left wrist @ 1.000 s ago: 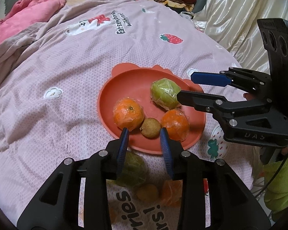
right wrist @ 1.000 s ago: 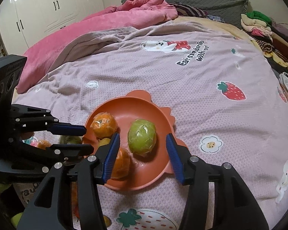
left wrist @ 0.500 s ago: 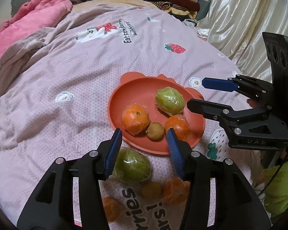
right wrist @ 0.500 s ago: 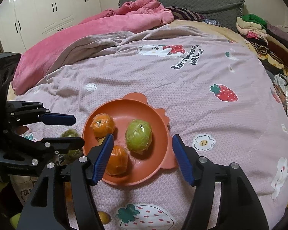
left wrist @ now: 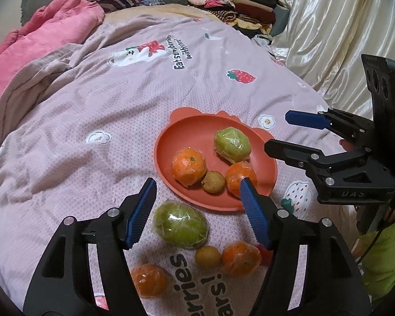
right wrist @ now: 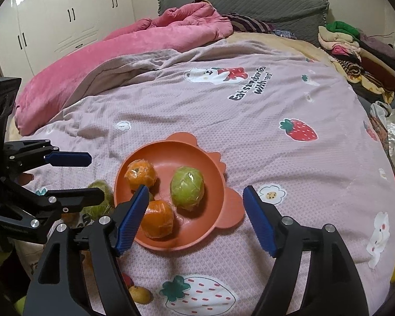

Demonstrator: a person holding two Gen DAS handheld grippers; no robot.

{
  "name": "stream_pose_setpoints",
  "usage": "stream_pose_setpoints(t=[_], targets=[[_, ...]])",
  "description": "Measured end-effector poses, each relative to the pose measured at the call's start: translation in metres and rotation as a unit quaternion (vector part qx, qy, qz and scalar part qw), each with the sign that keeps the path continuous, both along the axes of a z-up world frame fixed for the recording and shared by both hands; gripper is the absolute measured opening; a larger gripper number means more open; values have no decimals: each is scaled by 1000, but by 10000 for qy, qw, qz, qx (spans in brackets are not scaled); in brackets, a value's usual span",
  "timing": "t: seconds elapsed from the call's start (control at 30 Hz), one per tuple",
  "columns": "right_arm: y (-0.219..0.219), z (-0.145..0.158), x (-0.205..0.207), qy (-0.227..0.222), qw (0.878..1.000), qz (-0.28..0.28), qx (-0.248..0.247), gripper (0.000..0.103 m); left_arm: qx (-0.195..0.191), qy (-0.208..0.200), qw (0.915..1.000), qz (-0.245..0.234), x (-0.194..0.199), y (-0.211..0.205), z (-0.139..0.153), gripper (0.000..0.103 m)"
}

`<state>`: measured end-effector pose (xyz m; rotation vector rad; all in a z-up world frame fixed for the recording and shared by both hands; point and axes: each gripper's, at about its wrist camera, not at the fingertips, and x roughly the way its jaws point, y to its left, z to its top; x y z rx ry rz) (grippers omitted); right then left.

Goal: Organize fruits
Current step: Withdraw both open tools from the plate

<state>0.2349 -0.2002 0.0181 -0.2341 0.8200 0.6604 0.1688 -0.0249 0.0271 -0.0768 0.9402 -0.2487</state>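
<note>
Left wrist view: the left gripper (left wrist: 197,212) is opening, jaws wide and holding nothing. At one o'clock from it, the orange plate (left wrist: 187,134) carries four fruits: two oranges, one green fruit (left wrist: 232,144), one small brown fruit (left wrist: 212,181). On the bedspread (left wrist: 92,105) at six o'clock lie four more: one green, two oranges, one brown.

Right wrist view: the right gripper (right wrist: 194,220) is opening too, nothing between its jaws, plate at twelve o'clock.
</note>
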Motion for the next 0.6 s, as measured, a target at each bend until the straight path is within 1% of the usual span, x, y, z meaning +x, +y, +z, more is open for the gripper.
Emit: stream_pose_setpoints(t=[0.2,0.6], targets=[[-2,4,-5,-37,10000,-35,12,76,1,-100,9999,56,-5,2,6,63],[-4,14,-16,-151,9999,-58,48,83,-28,-190,9996,186,-13,9,13,74]])
